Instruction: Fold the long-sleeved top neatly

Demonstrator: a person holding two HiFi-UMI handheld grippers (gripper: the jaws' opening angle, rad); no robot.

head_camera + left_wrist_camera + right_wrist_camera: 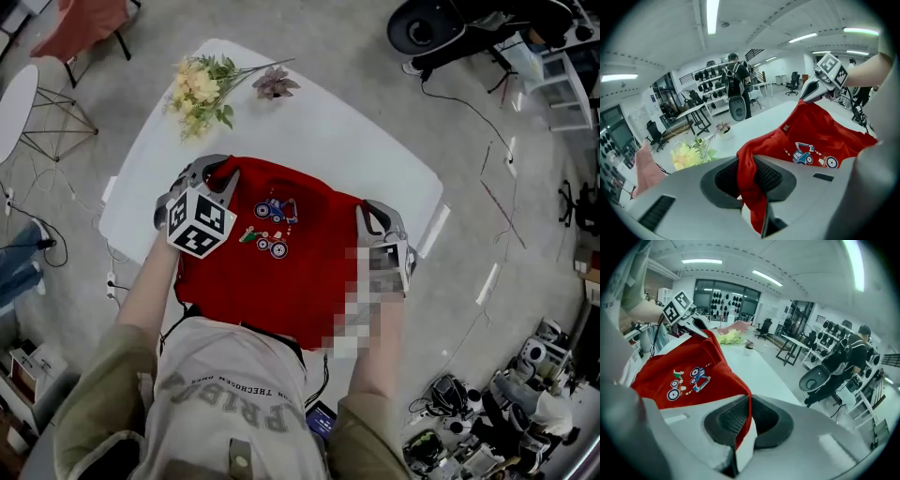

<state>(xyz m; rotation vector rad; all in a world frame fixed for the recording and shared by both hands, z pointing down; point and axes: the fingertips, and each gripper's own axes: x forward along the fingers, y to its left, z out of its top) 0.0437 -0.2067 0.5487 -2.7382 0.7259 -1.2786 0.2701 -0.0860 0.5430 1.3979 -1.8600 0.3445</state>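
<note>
Item: red long-sleeved top (281, 272), hanging spread above the white counter (356, 141). Left tool (217, 176) and right tool (368, 214) are each pinching a far corner. Folding is seemingly only starting, and no finished fold is showing.

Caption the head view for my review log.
Left gripper and right gripper each clamp the red top over the white table.
</note>
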